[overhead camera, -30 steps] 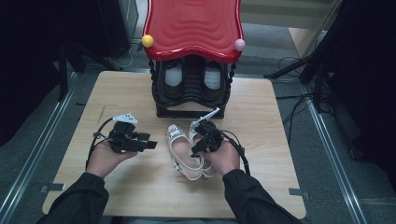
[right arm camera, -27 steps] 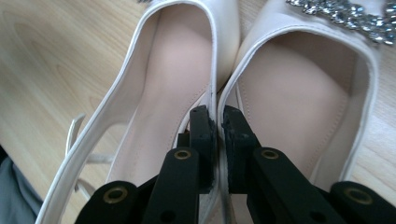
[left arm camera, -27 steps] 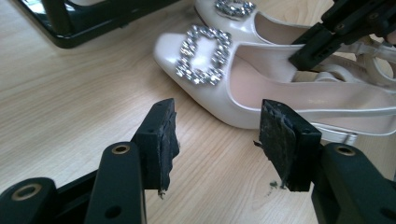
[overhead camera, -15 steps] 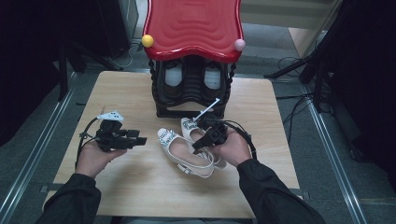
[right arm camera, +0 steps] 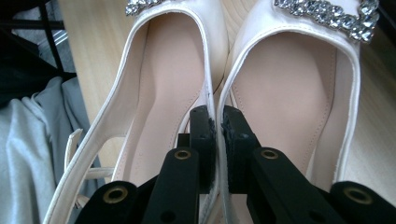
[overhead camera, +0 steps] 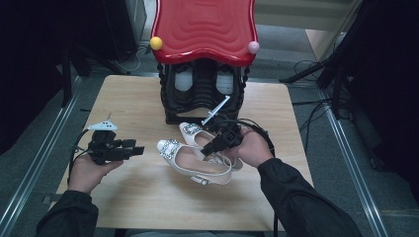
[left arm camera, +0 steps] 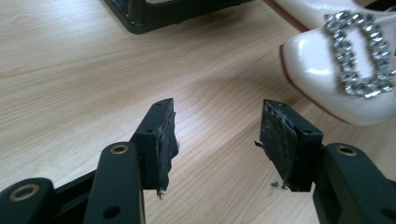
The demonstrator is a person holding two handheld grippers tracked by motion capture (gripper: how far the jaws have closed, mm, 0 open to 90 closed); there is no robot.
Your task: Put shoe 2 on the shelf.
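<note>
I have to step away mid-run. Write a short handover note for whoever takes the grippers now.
Right gripper: shut, pinching the adjoining inner rims of the two white shoes together, above the table in front of the red-topped black rack.
Left gripper: open, nothing between its fingers, off to the left of the shoes.
Done: pair gripped.
Left: probably setting the pair down, perhaps in the rack.

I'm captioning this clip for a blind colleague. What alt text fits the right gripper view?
The right gripper, jaws shut, pinches the two touching inner side walls of a pair of cream shoes together. Both shoes have rhinestone buckles at the toes, and the wooden table lies beneath them.
</note>
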